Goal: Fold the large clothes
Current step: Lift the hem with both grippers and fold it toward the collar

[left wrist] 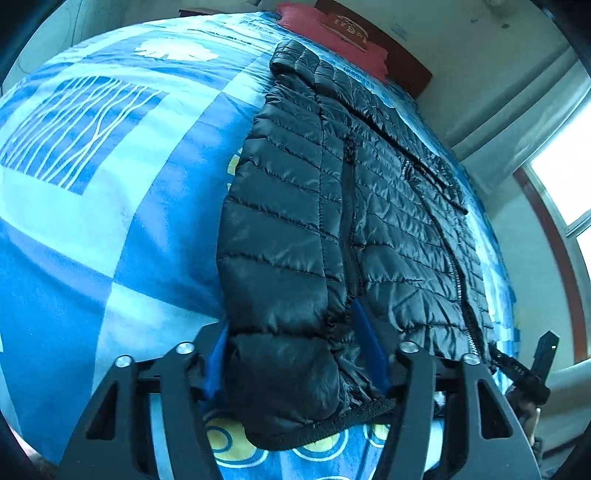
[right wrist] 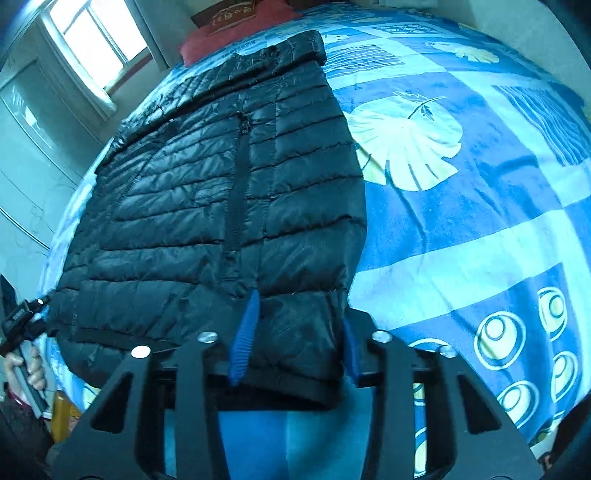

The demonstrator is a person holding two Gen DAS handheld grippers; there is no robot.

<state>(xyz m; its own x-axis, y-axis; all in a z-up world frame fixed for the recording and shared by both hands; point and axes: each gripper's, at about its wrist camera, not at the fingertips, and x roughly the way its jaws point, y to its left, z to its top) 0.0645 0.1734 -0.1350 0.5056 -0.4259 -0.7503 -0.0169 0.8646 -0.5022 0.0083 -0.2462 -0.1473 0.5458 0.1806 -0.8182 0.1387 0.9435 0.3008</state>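
A black quilted puffer jacket (left wrist: 332,206) lies flat on a blue patterned bedspread (left wrist: 110,184), collar toward the far end. My left gripper (left wrist: 291,332) straddles the jacket's left hem corner, its blue fingers (left wrist: 369,343) wide apart with the padded fabric between them. The jacket also shows in the right wrist view (right wrist: 207,192). My right gripper (right wrist: 299,328) straddles the right hem corner, its blue fingers (right wrist: 245,332) apart around the fabric. Neither pair of fingers visibly pinches the fabric.
A red pillow (left wrist: 332,33) lies at the head of the bed against a dark headboard. A window (right wrist: 92,40) and a wall are beside the bed. The other gripper and the person's hand (right wrist: 29,365) show at the left edge.
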